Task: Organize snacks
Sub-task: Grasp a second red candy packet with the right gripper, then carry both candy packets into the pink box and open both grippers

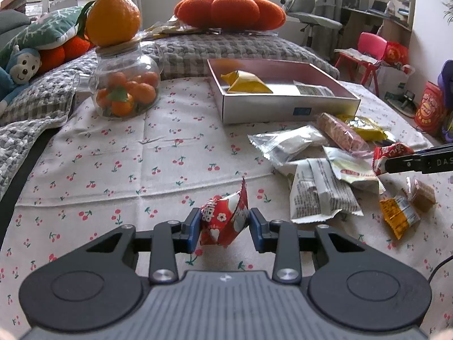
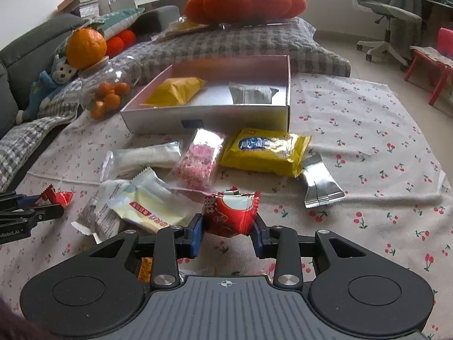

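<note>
My left gripper (image 1: 223, 228) fingers clamp one red candy packet (image 1: 223, 221) above the cherry-print cloth (image 1: 127, 155); my right gripper (image 2: 228, 232) pinches another red packet (image 2: 230, 212) near the open box (image 2: 209, 116)

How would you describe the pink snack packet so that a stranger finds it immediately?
Start at the open box on the cherry-print cloth. Directly before its front wall lies the clear packet of pink pieces, between a white packet and a yellow one. Only it shows pink contents.
</note>
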Available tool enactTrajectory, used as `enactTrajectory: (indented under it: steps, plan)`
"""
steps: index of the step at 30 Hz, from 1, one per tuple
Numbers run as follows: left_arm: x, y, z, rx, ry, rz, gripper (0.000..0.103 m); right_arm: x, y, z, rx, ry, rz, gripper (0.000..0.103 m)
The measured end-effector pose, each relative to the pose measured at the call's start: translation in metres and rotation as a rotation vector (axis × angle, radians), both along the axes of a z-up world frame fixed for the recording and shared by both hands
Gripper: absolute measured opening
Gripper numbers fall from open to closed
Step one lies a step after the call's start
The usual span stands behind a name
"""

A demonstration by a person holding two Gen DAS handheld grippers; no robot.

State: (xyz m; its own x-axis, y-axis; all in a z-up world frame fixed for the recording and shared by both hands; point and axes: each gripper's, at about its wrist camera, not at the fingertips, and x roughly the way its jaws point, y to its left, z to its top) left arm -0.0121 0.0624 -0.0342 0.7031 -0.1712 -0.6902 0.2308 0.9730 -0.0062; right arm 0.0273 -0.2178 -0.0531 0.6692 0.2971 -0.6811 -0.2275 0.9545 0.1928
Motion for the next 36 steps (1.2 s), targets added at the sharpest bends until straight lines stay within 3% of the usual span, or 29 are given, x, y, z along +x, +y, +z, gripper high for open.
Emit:
enactTrajectory:
  steps: [6, 9, 11, 14, 17, 19, 23, 24, 27, 36]
  plan:
    - [0.006, -0.003, 0.006, -0.022, -0.001, 0.005, 0.033, 0.004, 0.000, 0.007, 0.005, -0.020, 0.003, 0.032]
    - [0.010, -0.006, 0.007, -0.031, 0.002, 0.002, 0.033, 0.006, -0.001, 0.010, 0.018, -0.029, -0.004, 0.024]
    - [0.013, -0.009, 0.007, -0.035, 0.006, 0.000, 0.033, 0.008, -0.002, 0.010, 0.024, -0.024, -0.007, 0.024]
    - [0.015, -0.012, 0.006, -0.039, 0.013, -0.004, 0.033, 0.012, -0.004, 0.005, 0.043, 0.006, -0.020, 0.032]
    - [0.016, -0.014, 0.005, -0.040, 0.021, -0.011, 0.033, 0.017, -0.006, -0.002, 0.051, 0.040, -0.036, 0.048]
    - [0.017, -0.014, 0.005, -0.042, 0.026, -0.013, 0.033, 0.020, -0.005, -0.005, 0.044, 0.046, -0.046, 0.051]
    - [0.018, -0.014, 0.004, -0.049, 0.036, -0.013, 0.033, 0.026, -0.005, -0.011, 0.048, 0.058, -0.066, 0.049]
    - [0.019, -0.013, 0.004, -0.051, 0.037, -0.012, 0.033, 0.027, -0.005, -0.011, 0.046, 0.057, -0.072, 0.040]
    - [0.020, -0.012, 0.005, -0.057, 0.042, -0.009, 0.033, 0.028, -0.006, -0.010, 0.047, 0.051, -0.079, 0.034]
    - [0.026, -0.015, 0.016, -0.099, 0.039, -0.007, 0.033, 0.025, -0.005, 0.008, 0.044, -0.005, -0.065, 0.033]
